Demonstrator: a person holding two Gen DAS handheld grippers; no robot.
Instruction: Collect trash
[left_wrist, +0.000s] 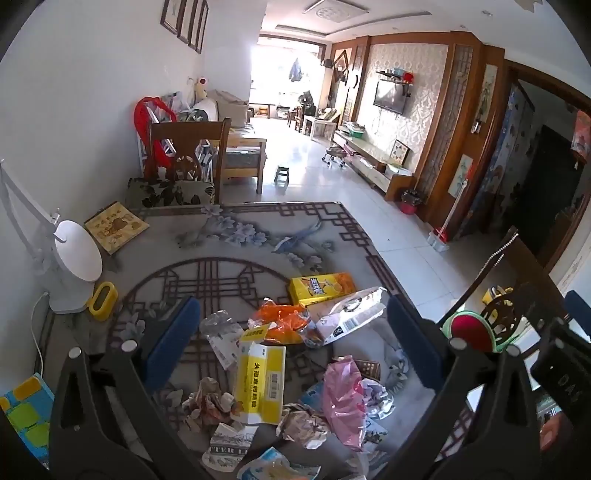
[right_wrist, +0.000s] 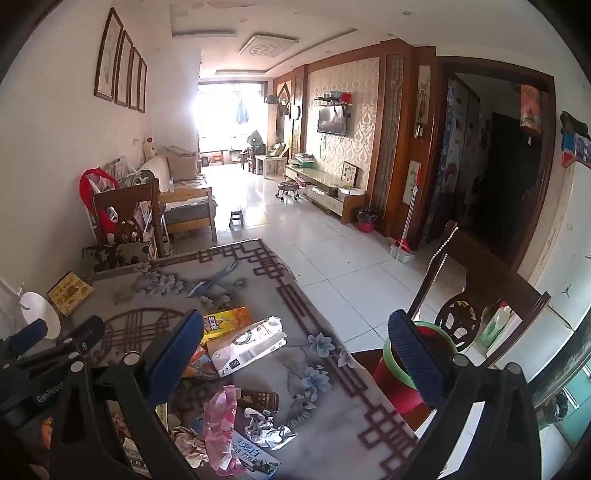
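Trash lies heaped on the patterned table: a yellow-and-white carton, an orange wrapper, a white foil bag, a yellow box, a pink plastic bag and crumpled paper. My left gripper is open and empty, hovering above the heap. My right gripper is open and empty, over the table's right part. The white foil bag and pink bag show there too. A red bin with a green rim stands on a chair beside the table's right edge.
A white desk lamp, a yellow tape holder and a wooden plaque sit at the table's left. Wooden chairs stand at the far end and right side. Tiled floor lies beyond.
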